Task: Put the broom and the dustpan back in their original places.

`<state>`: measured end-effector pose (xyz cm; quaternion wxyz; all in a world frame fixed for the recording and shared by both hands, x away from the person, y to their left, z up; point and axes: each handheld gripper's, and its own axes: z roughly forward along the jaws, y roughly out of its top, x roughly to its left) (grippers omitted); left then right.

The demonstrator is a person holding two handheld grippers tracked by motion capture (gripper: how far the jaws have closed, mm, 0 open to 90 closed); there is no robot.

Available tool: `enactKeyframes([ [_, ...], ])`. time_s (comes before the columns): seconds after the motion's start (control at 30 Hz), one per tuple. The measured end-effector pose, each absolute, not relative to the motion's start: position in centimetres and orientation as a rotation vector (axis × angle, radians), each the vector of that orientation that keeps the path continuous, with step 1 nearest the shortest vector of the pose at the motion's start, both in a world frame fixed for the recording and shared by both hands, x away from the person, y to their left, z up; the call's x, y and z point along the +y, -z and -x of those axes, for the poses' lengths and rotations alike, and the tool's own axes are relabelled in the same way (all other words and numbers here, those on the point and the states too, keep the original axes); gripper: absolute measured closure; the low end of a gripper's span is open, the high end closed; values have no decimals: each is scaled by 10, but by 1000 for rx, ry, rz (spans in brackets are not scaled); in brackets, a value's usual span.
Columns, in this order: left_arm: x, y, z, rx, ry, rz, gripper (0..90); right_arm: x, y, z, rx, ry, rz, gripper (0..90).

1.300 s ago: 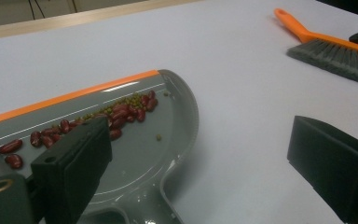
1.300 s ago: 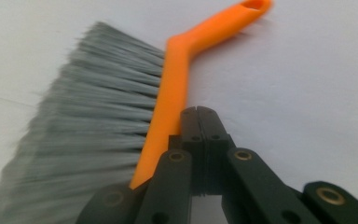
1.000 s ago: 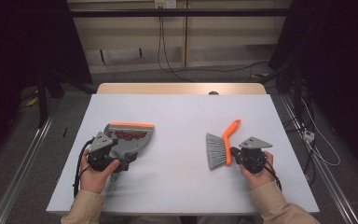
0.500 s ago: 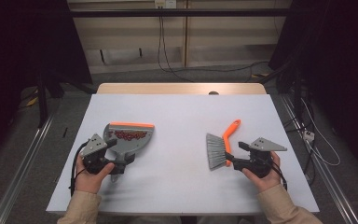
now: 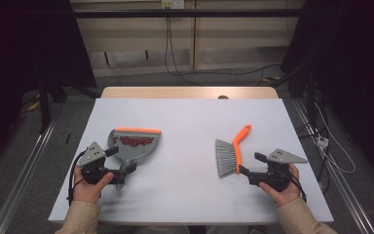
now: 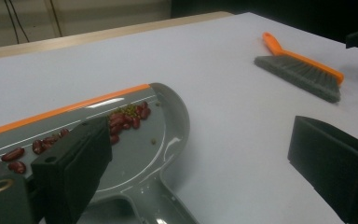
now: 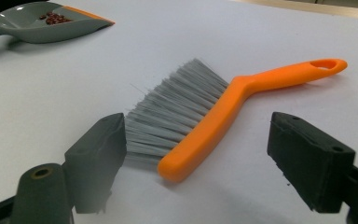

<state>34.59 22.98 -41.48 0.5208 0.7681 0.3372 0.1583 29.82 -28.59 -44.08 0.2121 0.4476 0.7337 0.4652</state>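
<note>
Both hand-held grippers have drawn back, jaws spread — grey dustpan holding red beans, brush beside.

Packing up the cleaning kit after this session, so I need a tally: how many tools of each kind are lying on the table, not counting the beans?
Dustpan, grey with an orange edge, beans inside: 1
Brush, orange handle with grey bristles: 1
Total: 2
</note>
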Motion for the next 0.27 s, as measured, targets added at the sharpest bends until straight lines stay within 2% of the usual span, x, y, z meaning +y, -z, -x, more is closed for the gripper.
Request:
enactKeyframes([
  [0.27, 236, 419, -342, 804, -374, -1847, 62, -292, 442, -293, 2044, -1276, -1237, 189],
])
